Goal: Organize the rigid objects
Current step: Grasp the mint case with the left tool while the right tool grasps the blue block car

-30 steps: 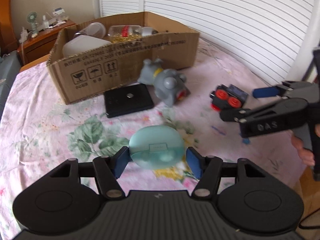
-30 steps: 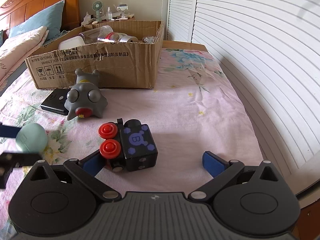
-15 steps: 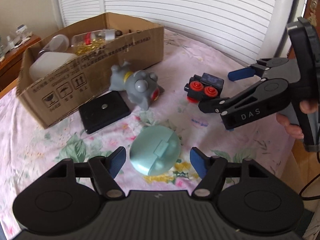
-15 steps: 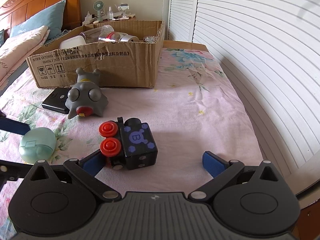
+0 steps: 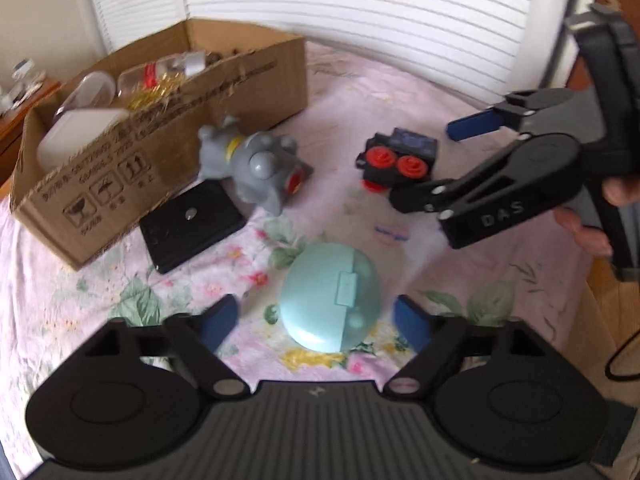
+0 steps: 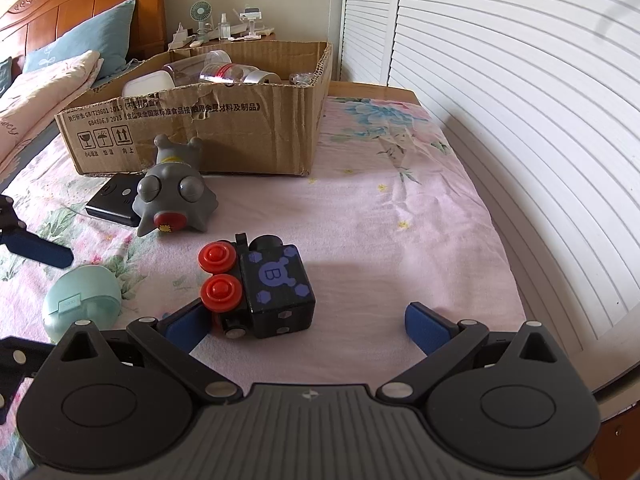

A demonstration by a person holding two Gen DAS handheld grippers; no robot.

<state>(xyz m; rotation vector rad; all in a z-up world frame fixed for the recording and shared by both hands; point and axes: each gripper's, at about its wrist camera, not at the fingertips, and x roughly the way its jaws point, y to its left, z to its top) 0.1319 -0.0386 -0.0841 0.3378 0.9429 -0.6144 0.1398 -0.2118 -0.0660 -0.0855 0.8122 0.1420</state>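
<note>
A mint-green oval case (image 5: 330, 300) lies on the flowered bedspread between the blue pads of my left gripper (image 5: 316, 318). Its jaws are opening and neither pad touches the case. My right gripper (image 6: 306, 322) stands open around a black toy train with red wheels (image 6: 272, 284), which sits close to its left finger. A grey big-eyed toy figure (image 6: 172, 196) lies on a flat black box (image 5: 192, 224) in front of the cardboard box (image 6: 200, 128). The case (image 6: 82, 300) also shows left of the right gripper.
The cardboard box (image 5: 160, 128) holds a white container, clear jars and gold bits. White louvred doors (image 6: 500, 100) run along the bed's right edge. Pillows and a wooden headboard (image 6: 80, 12) are at the far left. A hand (image 5: 600, 216) holds the right gripper.
My left gripper's jaws have spread wide and come off the mint case, which now lies free on the bedspread. The left view has rolled and shifted. The right gripper has kept still.
</note>
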